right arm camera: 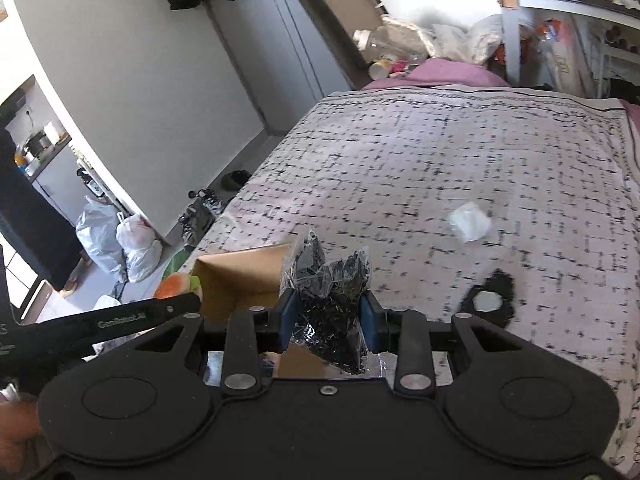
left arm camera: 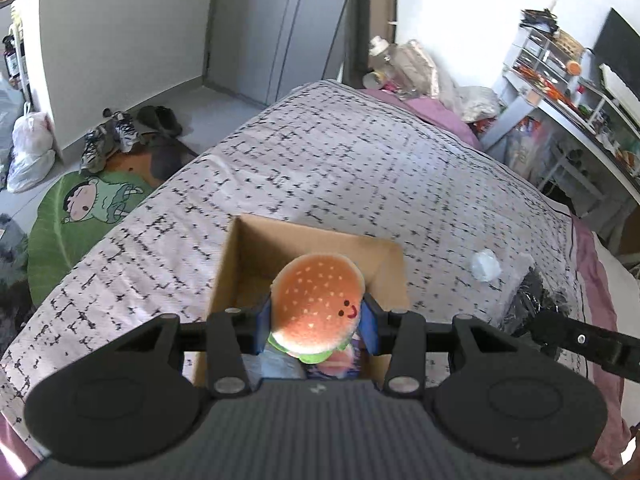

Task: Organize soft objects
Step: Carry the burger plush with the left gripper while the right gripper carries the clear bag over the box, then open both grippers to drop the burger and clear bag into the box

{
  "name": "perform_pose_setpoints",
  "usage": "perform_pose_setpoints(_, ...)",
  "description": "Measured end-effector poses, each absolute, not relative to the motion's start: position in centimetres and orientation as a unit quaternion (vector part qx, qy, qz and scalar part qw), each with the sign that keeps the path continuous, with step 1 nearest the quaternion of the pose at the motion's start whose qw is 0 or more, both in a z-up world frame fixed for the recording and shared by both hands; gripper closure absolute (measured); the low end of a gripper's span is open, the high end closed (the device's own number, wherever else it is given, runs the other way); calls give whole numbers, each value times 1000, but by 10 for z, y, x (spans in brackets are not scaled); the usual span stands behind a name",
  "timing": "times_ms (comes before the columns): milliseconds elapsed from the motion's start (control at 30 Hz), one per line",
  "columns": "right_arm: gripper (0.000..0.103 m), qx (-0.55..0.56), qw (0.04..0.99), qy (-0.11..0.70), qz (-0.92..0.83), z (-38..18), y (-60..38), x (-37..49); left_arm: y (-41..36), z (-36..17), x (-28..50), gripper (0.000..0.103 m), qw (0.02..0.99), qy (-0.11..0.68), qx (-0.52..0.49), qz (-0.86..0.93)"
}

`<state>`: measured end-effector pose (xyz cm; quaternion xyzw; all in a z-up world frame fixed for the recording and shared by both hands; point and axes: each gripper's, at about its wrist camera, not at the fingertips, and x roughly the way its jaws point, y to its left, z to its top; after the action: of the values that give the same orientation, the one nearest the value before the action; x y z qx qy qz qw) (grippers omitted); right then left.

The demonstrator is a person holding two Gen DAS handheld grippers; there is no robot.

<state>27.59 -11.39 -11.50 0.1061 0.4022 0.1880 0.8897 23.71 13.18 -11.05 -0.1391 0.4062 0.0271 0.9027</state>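
Observation:
My left gripper (left arm camera: 318, 326) is shut on a plush hamburger (left arm camera: 318, 306) with an orange bun and a small smiling face, held above the open cardboard box (left arm camera: 256, 248) on the bed. Soft things lie in the box beneath the burger. In the right wrist view my right gripper (right arm camera: 328, 318) is shut on a crinkled clear bag of black shreds (right arm camera: 330, 300), just right of the box (right arm camera: 236, 276). The burger (right arm camera: 176, 285) and the left gripper's arm (right arm camera: 120, 322) show at the left there; the black bag (left arm camera: 528, 300) shows at the right of the left wrist view.
The box sits on a bed with a pale black-flecked cover (left arm camera: 360, 168). On it lie a small white wad (right arm camera: 470, 222) and a black ring-shaped piece with a white centre (right arm camera: 490, 300). Shoes (left arm camera: 108, 136), a green cartoon rug (left arm camera: 80, 216) and bags (left arm camera: 30, 152) are on the floor; shelves (left arm camera: 560, 80) far right.

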Motion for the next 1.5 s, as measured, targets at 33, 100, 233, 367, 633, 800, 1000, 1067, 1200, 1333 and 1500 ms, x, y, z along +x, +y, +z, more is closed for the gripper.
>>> perform_pose_setpoints(33,70,106,889,403,190,-115,-110,277,135,-112,238,59,902,407,-141,28)
perform_pose_setpoints(100,70,105,888,405,193,-116,-101,278,142,-115,241,59,902,407,-144,29)
perform_pose_setpoints(233,70,102,885,410,197,-118,-85,282,151,-121,246,59,899,410,-149,28)
perform_pose_setpoints(367,70,100,880,418,201,-123,-72,286,158,-127,252,59,894,418,-156,24)
perform_pose_setpoints(633,69,96,871,434,209,-134,-55,287,172,-134,262,51,883,433,-180,28)
perform_pose_setpoints(800,69,99,864,444,218,-141,-49,283,177,-131,265,51,881,438,-178,27)
perform_pose_setpoints(1000,47,105,844,472,231,-149,-43,278,177,-123,265,50,880,442,-171,30)
perform_pose_setpoints(1067,44,103,847,467,232,-145,-45,275,174,-120,264,50,880,445,-166,30)
perform_pose_setpoints(1200,40,103,851,461,228,-136,-56,274,166,-114,263,33,880,446,-158,36)
perform_pose_setpoints(1333,34,98,858,455,215,-131,-73,272,155,-109,259,26,881,446,-155,32)
perform_pose_setpoints(1500,22,105,866,447,199,-126,-97,271,137,-105,256,24,882,447,-149,27)
